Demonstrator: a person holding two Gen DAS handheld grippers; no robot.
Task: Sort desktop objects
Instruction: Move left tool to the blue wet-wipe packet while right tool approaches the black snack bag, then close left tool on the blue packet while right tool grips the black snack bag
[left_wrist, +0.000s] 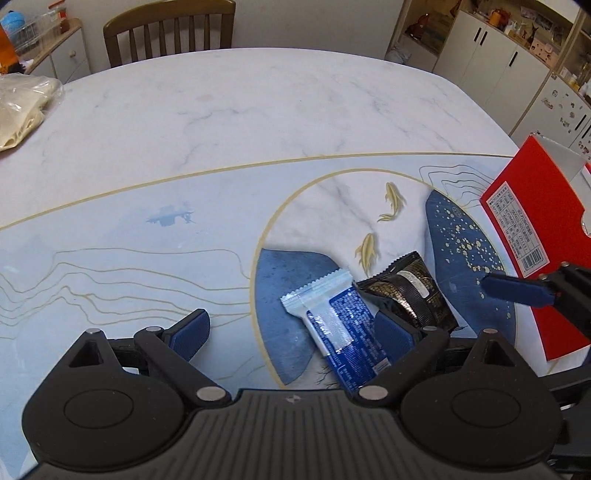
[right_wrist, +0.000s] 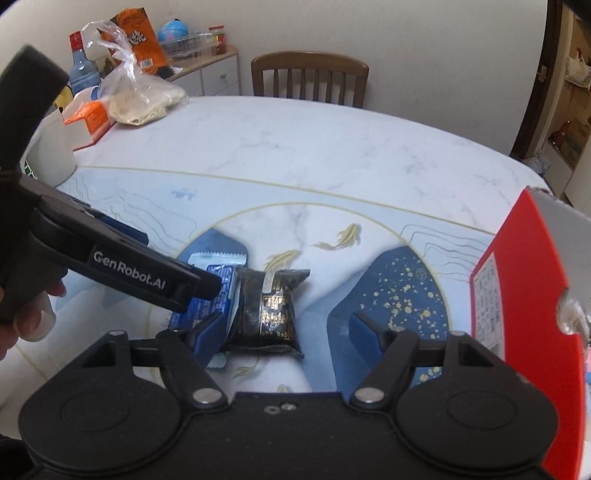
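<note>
Both grippers, left (left_wrist: 295, 328) and right (right_wrist: 291, 325), stand wide, holding nothing. "GenRobot.AI" marks the left one. Blue-white packet (left_wrist: 340, 328) touches black-gold packet (right_wrist: 271, 308) mid-desk; red box (right_wrist: 524, 295) near right edge.

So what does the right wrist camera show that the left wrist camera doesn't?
Only the right wrist view shows the blue bottle with a red cap, the orange carton and the hand holding the left gripper.

Only the left wrist view shows the white cabinets.

Both show the blue-and-white packet, the black-and-gold packet, the red box and the wooden chair.
</note>
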